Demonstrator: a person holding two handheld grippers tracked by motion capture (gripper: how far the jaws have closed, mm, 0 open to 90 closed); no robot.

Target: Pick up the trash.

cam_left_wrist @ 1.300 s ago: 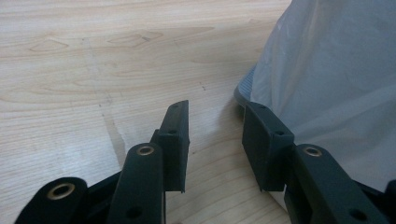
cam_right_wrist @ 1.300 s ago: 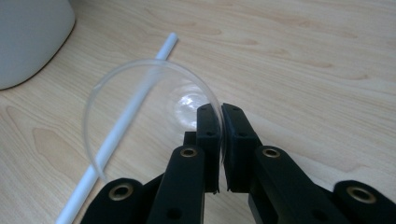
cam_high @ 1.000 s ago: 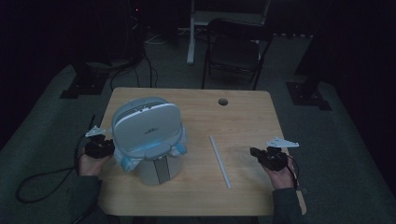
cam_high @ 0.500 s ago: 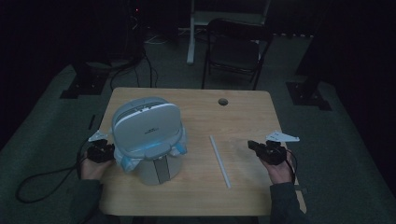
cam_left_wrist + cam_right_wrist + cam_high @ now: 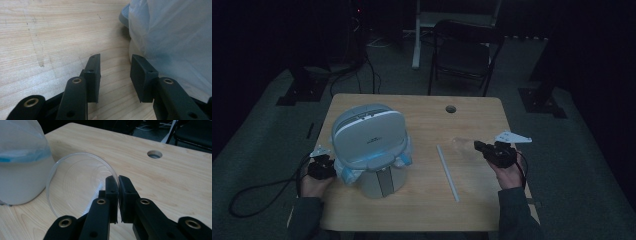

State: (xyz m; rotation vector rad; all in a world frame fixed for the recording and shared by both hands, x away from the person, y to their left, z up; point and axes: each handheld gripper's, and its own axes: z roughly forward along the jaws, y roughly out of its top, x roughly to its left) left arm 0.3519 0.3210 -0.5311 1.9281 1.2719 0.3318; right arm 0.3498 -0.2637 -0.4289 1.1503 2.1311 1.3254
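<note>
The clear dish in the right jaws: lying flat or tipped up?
Tipped up. The dish stands on edge, rim pinched by the right gripper.

Clear plastic cup (image 5: pixel 80 185): transparent, round rim, empty. Tilted on its side, mouth facing the right gripper view, rim pinched between black pads. Raised off the table at right, near edge, well apart from the white bin.

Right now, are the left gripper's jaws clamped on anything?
No: the left gripper has its jaws apart over bare table, with the plastic bag beside them.
</note>
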